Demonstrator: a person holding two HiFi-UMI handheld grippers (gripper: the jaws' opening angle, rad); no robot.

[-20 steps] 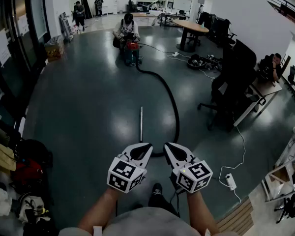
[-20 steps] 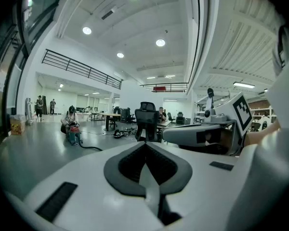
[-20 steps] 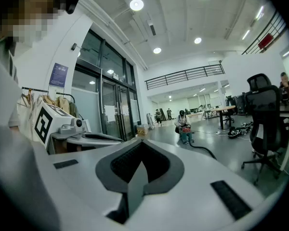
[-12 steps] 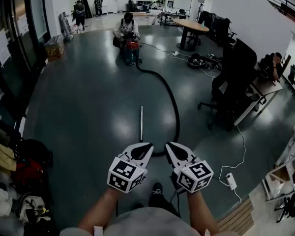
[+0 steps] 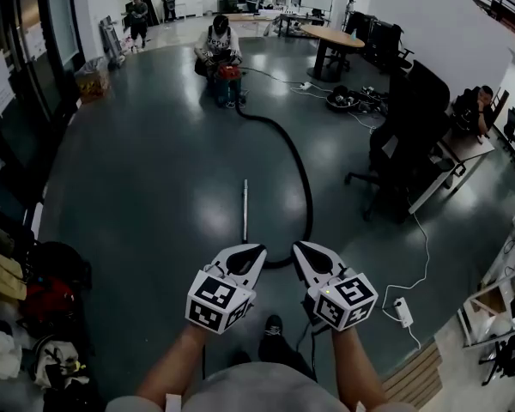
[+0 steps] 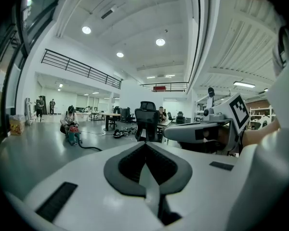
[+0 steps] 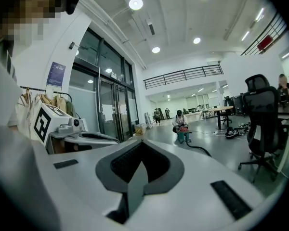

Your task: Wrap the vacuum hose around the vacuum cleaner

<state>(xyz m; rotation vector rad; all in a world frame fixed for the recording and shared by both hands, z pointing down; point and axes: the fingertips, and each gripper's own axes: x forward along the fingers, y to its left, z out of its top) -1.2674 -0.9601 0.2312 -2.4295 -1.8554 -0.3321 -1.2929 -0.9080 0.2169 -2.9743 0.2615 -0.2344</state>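
The long black ribbed vacuum hose (image 5: 302, 178) lies in a wide curve on the dark glossy floor (image 5: 154, 187). Its far end meets the small red vacuum cleaner (image 5: 230, 75) far across the room, where a crouching person (image 5: 216, 45) is just beside it. Its near end disappears behind the tips of the two grippers. A thin silver tube (image 5: 245, 209) lies beside the hose.

No part of the hose is wrapped yet. A hard pull on the hose could probably drag or tip the cleaner, or the hose could catch on the tube.

The left gripper (image 5: 256, 251) and the right gripper (image 5: 299, 249) are held side by side, low before the body. Both are clenched on nothing, with their tips leaning slightly toward each other.
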